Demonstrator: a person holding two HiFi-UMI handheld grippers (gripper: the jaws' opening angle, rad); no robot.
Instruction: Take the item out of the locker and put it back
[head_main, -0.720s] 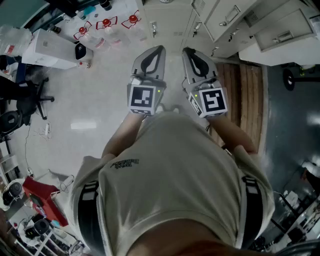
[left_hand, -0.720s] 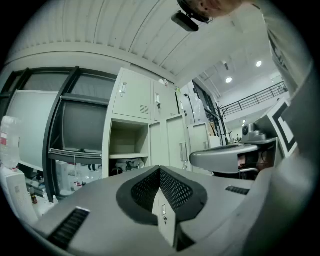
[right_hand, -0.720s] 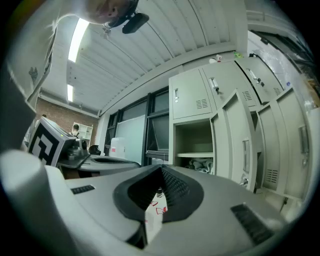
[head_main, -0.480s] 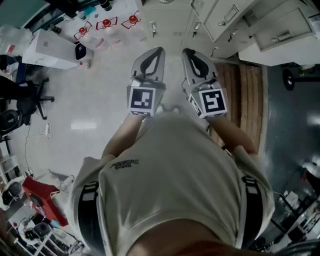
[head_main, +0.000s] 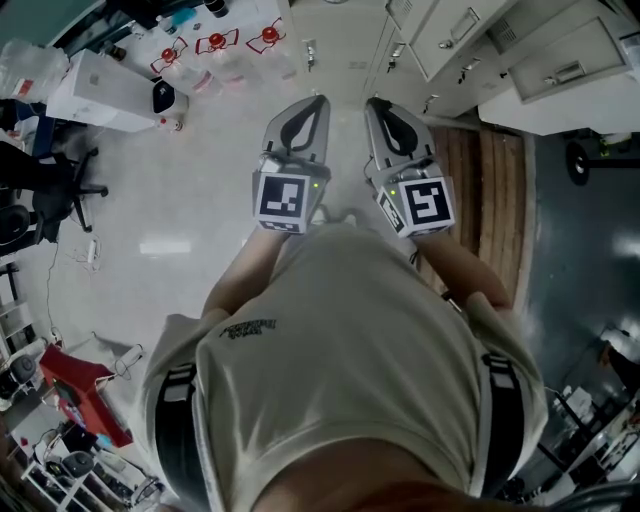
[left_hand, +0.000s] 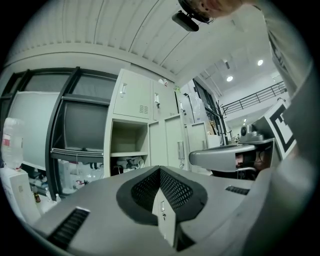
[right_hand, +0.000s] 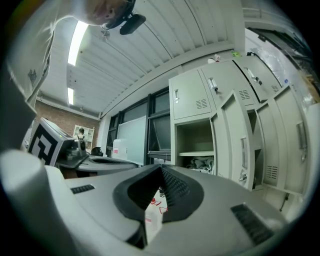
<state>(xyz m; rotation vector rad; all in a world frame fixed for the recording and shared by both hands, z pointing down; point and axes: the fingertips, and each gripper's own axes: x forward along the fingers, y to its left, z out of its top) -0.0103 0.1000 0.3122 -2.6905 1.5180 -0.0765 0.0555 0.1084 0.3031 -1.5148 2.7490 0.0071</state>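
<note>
Item (right_hand: 201, 162): a pale bundle, details unclear, lies under the shelf in the open locker (right_hand: 194, 131), whose door (right_hand: 239, 145) is swung out to the right. We hold the left tongs (head_main: 319, 99) and the right tongs (head_main: 371, 101), each pressed together and empty. Three red-topped bottles (head_main: 212, 44) stand far left on the pale floor (head_main: 180, 200).

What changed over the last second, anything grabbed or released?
Nothing grabbed or released. Only the head view drifted a little: the white box at left sits slightly higher in the picture. The left tool and right tool stayed side by side, level, shut and empty, facing the open locker.
</note>
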